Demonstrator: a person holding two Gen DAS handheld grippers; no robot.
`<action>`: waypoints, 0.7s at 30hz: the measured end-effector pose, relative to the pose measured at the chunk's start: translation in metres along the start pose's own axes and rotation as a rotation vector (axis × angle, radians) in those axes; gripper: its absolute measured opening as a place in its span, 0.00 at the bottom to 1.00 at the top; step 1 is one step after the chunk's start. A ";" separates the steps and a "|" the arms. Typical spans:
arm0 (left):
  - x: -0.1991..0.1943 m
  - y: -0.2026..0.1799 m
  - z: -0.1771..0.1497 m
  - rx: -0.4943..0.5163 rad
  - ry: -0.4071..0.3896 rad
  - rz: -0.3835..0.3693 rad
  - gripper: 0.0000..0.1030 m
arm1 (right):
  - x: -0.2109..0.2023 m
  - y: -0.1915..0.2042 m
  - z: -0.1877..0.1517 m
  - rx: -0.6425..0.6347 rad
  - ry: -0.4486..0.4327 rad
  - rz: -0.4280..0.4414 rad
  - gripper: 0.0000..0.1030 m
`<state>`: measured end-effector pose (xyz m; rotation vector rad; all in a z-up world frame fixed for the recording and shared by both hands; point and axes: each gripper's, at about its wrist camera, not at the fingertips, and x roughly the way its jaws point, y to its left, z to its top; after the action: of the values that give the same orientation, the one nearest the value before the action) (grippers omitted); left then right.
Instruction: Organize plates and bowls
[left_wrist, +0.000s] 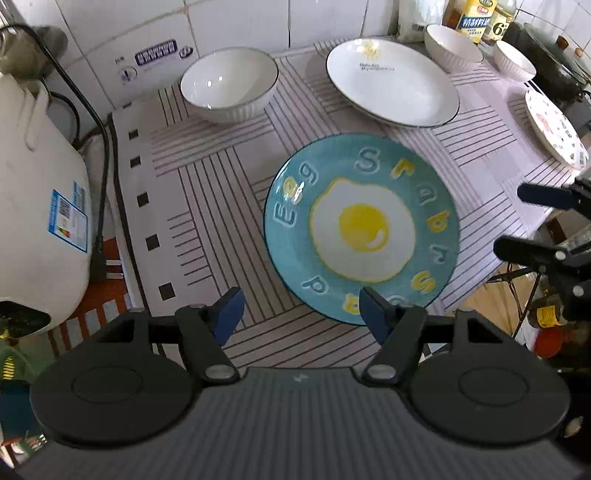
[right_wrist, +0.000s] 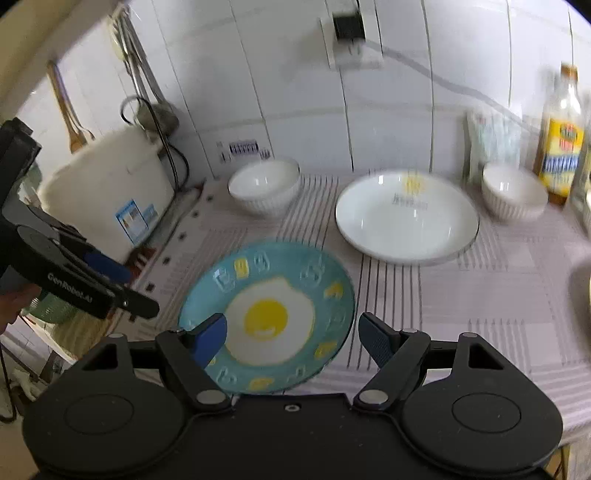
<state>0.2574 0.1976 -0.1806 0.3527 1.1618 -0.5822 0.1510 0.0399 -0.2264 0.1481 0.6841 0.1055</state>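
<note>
Blue and glazed, the egg plate (left_wrist: 362, 229) lies flat on the striped cloth (left_wrist: 207, 192), just ahead of both grippers. The left gripper (left_wrist: 301, 314) is spread wide and empty, its right finger (left_wrist: 373, 310) over the plate's near rim, the left finger off the plate. The right gripper (right_wrist: 293, 334) is likewise wide apart and holds nothing, the plate (right_wrist: 266, 317) between and ahead of its fingers. Nothing seems stacked yet, so this looks like the approach to a first pick. Next, one gripper probably must drop to the rim and pinch it. Beyond the fingers sit a white plate (left_wrist: 391, 81) and a bowl (left_wrist: 229, 83); farther right, more bowls (left_wrist: 452, 46). Left of the fingers, a cooker (left_wrist: 40, 206) crowds that side.
</note>
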 end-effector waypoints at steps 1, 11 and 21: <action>0.004 0.002 -0.001 0.002 -0.002 -0.007 0.70 | 0.004 0.000 -0.003 0.006 0.011 0.003 0.80; 0.060 0.024 -0.001 -0.068 -0.003 -0.051 0.72 | 0.061 -0.033 -0.033 0.193 0.079 0.039 0.70; 0.086 0.031 0.006 -0.088 -0.024 -0.098 0.30 | 0.078 -0.039 -0.036 0.290 0.046 0.036 0.21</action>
<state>0.3038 0.1979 -0.2595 0.2145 1.1826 -0.6170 0.1901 0.0163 -0.3085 0.4374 0.7404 0.0433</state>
